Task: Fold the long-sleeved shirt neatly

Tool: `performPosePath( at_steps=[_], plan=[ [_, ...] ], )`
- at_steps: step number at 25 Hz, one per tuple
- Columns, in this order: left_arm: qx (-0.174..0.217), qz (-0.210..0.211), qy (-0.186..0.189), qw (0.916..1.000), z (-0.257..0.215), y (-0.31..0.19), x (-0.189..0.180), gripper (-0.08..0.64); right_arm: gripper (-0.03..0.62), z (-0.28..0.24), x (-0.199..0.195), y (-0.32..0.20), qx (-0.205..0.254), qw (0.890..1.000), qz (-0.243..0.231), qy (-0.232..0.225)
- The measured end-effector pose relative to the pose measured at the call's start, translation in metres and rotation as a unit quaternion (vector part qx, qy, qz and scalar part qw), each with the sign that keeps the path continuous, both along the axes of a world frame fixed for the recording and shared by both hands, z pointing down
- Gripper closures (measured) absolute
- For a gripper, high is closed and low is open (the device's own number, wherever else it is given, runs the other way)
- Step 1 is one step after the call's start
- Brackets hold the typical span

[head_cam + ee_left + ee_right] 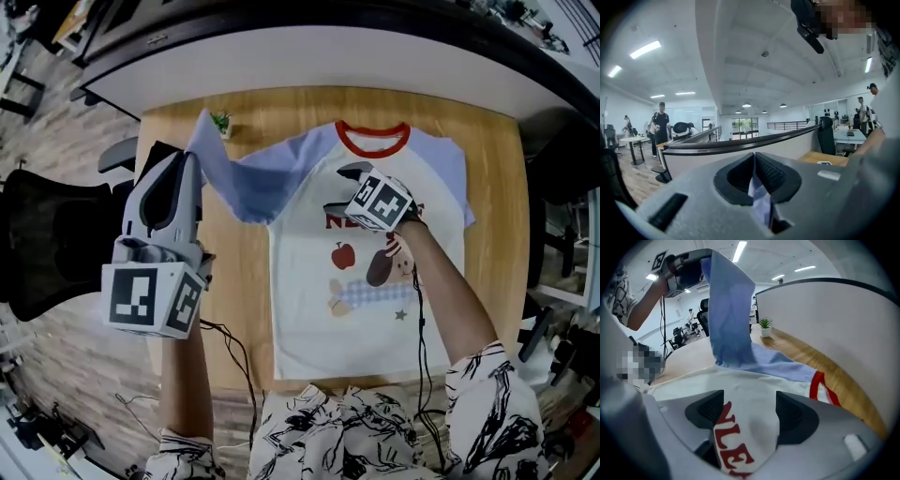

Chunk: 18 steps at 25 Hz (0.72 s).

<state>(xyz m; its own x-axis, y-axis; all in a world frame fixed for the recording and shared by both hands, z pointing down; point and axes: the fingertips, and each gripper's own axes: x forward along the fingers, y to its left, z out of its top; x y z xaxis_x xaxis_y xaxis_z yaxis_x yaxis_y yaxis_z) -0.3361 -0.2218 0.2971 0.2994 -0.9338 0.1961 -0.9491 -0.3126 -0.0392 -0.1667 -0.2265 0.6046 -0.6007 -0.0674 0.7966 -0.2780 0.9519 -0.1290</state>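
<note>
Lavender cloth is what our left gripper has. Its fingers are closed tight on a thin edge of the shirt's long sleeve, which hangs lifted clear of the wooden worktop at the shirt's left shoulder.

The long-sleeved shirt itself lies face up and mostly flat in the middle of the worktop, red collar away from us and hem near us.

Our right gripper hovers over the chest print, pointing down. Its fingers are wide, with a loose hump of white fabric bearing red letters standing between them.

We judge the sleeve fold to be under way, and 3 things could spoil it. The pinch on the sleeve is narrow, so a quick swing across could pull the cloth out and drop it crooked. If nothing presses the body down, the pull on the sleeve could drag the whole shirt sideways and skew it. The hump at the chest could stay as a crease under the folded sleeve. The small potted plant stands just beside the raised sleeve and could be brushed over.
</note>
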Motion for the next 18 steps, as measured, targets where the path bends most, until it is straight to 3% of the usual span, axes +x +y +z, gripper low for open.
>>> performPosePath(
  at_steps=[9,18],
  plan=[
    [0.013,0.1,-0.046,0.9938,0.044,-0.002,0.165,0.541,0.232,-0.039,0.109,0.01,0.024,0.999,0.017,-0.02],
    [-0.072,0.126,-0.091,0.9852,0.178,0.022,0.268,0.538,0.232,-0.033,0.173,0.039,0.017,0.998,0.045,-0.039]
  ],
)
